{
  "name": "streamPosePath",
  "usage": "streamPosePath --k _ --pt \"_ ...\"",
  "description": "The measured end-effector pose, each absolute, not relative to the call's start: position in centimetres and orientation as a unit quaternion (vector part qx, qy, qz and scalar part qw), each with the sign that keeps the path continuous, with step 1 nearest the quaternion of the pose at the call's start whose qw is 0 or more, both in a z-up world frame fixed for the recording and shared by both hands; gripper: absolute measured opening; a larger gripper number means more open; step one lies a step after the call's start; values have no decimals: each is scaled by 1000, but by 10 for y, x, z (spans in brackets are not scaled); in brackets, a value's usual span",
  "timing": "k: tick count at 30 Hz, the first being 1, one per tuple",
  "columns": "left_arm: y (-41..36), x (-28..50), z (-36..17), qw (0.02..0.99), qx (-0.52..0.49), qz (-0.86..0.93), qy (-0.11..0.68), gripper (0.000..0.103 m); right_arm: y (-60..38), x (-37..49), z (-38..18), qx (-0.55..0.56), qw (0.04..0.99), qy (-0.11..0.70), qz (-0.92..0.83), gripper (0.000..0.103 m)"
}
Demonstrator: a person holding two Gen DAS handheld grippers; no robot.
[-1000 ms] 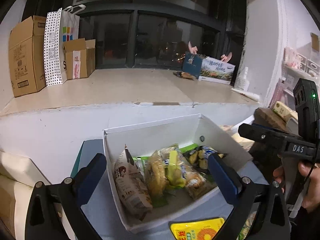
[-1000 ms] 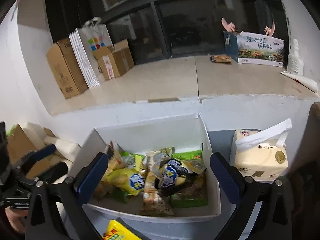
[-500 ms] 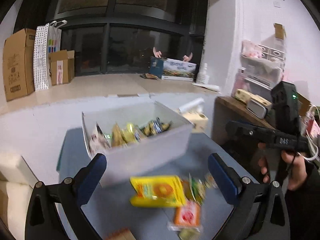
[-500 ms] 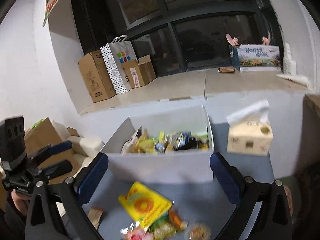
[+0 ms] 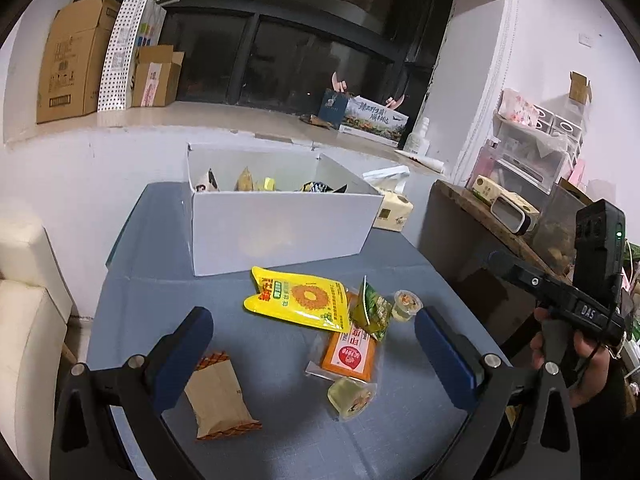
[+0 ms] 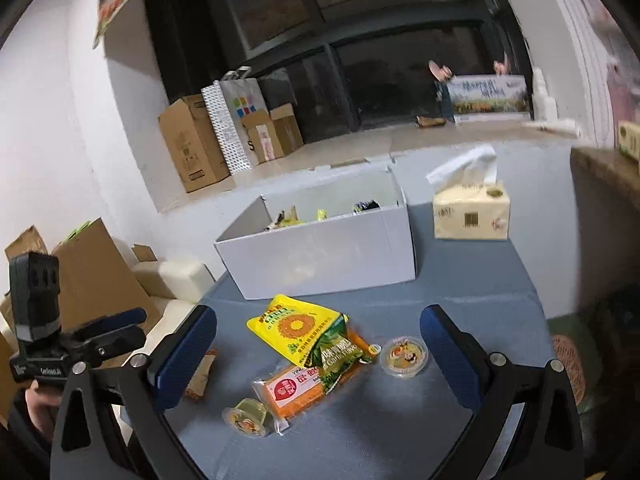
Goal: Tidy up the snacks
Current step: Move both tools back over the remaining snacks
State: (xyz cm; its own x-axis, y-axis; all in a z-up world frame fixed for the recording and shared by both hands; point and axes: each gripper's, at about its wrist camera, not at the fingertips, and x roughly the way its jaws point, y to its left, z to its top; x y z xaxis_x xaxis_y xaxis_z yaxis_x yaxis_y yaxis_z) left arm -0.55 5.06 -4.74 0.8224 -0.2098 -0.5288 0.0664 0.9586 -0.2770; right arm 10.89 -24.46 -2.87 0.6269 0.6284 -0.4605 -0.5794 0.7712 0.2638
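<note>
A white box (image 5: 280,224) holding several snack packets stands at the back of the blue table; it also shows in the right wrist view (image 6: 328,252). In front of it lie a yellow sunflower packet (image 5: 298,298) (image 6: 296,330), a green packet (image 5: 370,312) (image 6: 336,354), an orange packet (image 5: 352,356) (image 6: 304,390), two jelly cups (image 5: 406,306) (image 5: 352,396) and a brown packet (image 5: 218,396). My left gripper (image 5: 314,354) is open and empty above them. My right gripper (image 6: 318,354) is open and empty too.
A tissue pack (image 6: 472,212) stands right of the box. Cardboard boxes (image 5: 72,60) and a paper bag sit on the window ledge. A brown side table (image 5: 480,216) with clutter is at the right. White cushions (image 5: 24,320) lie left of the table.
Both grippers have pulled back from over the box toward the table's front and tilted down. The loose snacks in front of the box now fill the view.
</note>
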Motion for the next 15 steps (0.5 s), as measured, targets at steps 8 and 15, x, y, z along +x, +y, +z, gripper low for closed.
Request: streamPosePath --k 8,15 --pt "58 -13 -49 947 -120 -59 292 103 -234 96 -25 12 901 263 343 103" --pt "62 -22 -59 945 -123 -53 300 103 -217 98 -36 -19 894 281 348 103"
